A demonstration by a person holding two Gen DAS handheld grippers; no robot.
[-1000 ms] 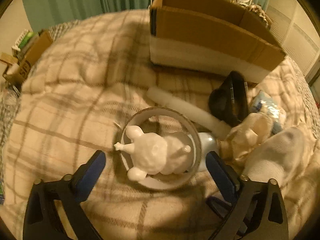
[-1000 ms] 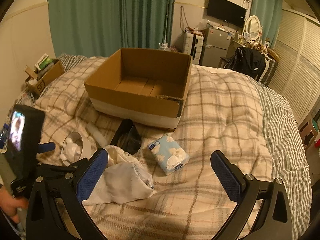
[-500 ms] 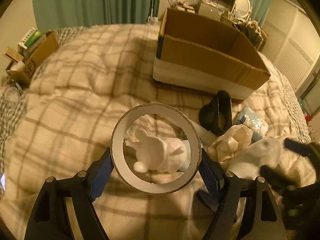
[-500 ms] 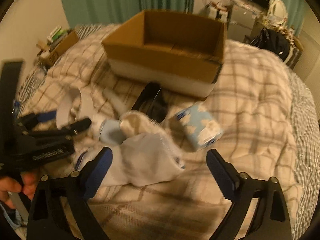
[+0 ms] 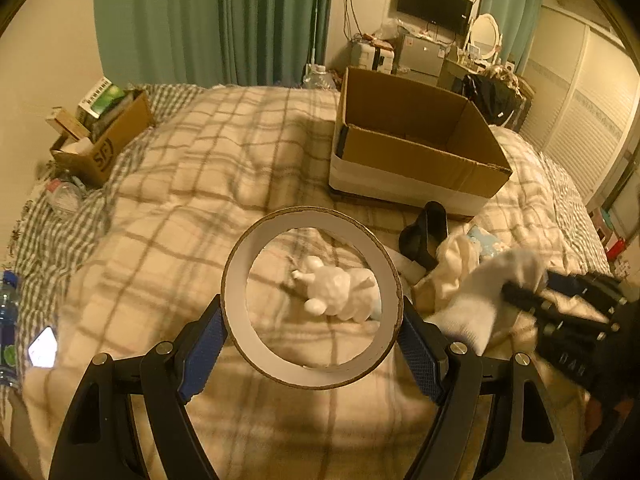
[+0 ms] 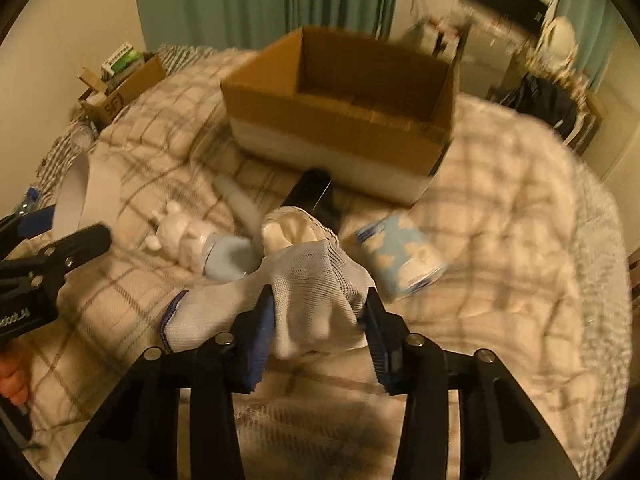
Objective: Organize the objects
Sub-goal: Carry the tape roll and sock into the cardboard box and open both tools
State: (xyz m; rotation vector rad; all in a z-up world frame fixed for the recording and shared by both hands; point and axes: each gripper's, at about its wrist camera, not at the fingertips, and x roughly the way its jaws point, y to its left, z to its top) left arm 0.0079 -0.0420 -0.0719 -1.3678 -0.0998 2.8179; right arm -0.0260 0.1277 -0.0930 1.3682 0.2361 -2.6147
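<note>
My left gripper (image 5: 310, 334) is shut on a white tape ring (image 5: 240, 272) and holds it above the plaid bed; the ring also shows at the left of the right wrist view (image 6: 90, 196). A white toy figure (image 5: 340, 292) lies on the bed behind the ring, also seen in the right wrist view (image 6: 180, 236). My right gripper (image 6: 320, 320) is shut on a white knit glove (image 6: 308, 280), which also shows in the left wrist view (image 5: 480, 304). An open cardboard box (image 5: 412, 152) stands further back on the bed, seemingly empty (image 6: 344, 120).
A black object (image 6: 316, 196) lies in front of the box, next to a white tube (image 6: 240, 200). A blue tissue pack (image 6: 400, 252) and a cream cloth (image 6: 292, 228) lie near the glove. A small carton of things (image 5: 100, 136) sits at the bed's left edge.
My left gripper shut on the tape ring and lifted it off the toy figure. My right gripper came down and forward and shut on the white glove.
</note>
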